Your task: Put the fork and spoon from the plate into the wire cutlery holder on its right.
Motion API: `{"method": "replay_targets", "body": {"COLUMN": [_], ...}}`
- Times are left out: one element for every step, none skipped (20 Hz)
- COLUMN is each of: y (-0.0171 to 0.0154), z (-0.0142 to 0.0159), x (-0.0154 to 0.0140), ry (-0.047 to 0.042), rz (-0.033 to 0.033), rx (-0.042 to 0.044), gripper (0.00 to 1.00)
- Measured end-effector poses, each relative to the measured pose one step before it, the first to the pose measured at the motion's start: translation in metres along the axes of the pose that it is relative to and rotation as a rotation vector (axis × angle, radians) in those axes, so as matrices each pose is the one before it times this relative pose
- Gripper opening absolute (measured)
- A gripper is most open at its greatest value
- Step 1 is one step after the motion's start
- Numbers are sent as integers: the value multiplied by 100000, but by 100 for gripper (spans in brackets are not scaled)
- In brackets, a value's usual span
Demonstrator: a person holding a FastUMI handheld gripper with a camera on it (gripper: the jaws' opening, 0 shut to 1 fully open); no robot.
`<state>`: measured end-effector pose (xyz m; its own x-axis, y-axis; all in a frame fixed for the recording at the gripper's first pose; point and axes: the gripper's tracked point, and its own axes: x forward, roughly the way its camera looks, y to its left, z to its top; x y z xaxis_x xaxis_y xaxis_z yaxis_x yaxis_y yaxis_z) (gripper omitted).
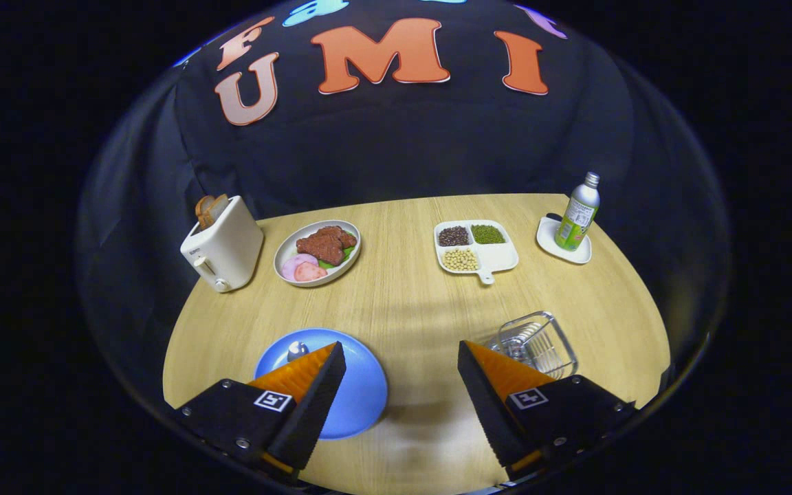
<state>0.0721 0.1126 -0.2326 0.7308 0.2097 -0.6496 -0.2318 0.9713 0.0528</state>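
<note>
Gripper (401,375) hung wide open over bare table (410,302), holding nothing, probably lining up for a pick. Blue plate (361,392), round and glossy, sat partly under the left finger w/ a shiny spoon bowl (296,350) showing on it; fork couldn't be made out. Wire cutlery holder (537,342), thin metal mesh, stood just beyond the right finger, plate's right side, so transfer looked short. Toaster (224,251), food plate (317,252), divided tray (476,249) and bottle (578,213) sat well back, out of the way.

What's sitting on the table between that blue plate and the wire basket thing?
Nothing: in the gripper view, bare wooden table separates the blue plate from the wire cutlery holder. The open gripper hangs over that gap, holding nothing.
</note>
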Motion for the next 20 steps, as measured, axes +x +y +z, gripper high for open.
{"method": "replay_targets", "body": {"y": [1446, 1138, 1126, 832, 1190, 778, 610, 655, 506, 815, 744, 923, 332, -8, 205, 177, 147, -22, 95, 219], "z": [-844, -719, -953, -887, -884, -869, -708, -672, -675, -641, -658, -441, -771, -748, -592, -353, -366, -288, -340, -276], "x": [287, 294, 344, 317, 264, 287, 384, 129, 330, 441, 258, 229, 303, 264, 304, 300, 224, 216, 171, 153], "ry": [-768, -983, -301, -193, 13, 523, 338, 791, 846, 674, 829, -41, 1396, 1718, 1282, 844, 609, 591, 886, 1236], "rz": [2061, 1993, 722, 293, 1397, 114, 123, 256, 288, 1049, 1845, 2491, 423, -404, -259, -104, -531, -658, -186, 440], "rx": [1829, 674, -797, -957, -1061, -1562, -1685, -1512, -994, -577, 2, 871, -205, -740, -327, -351, -818, -1197, -912, -444], "gripper": [99, 99, 99, 99, 99, 99, 100, 99, 99, 99, 99, 99, 98, 97, 94, 91, 83, 79, 70, 64]}}
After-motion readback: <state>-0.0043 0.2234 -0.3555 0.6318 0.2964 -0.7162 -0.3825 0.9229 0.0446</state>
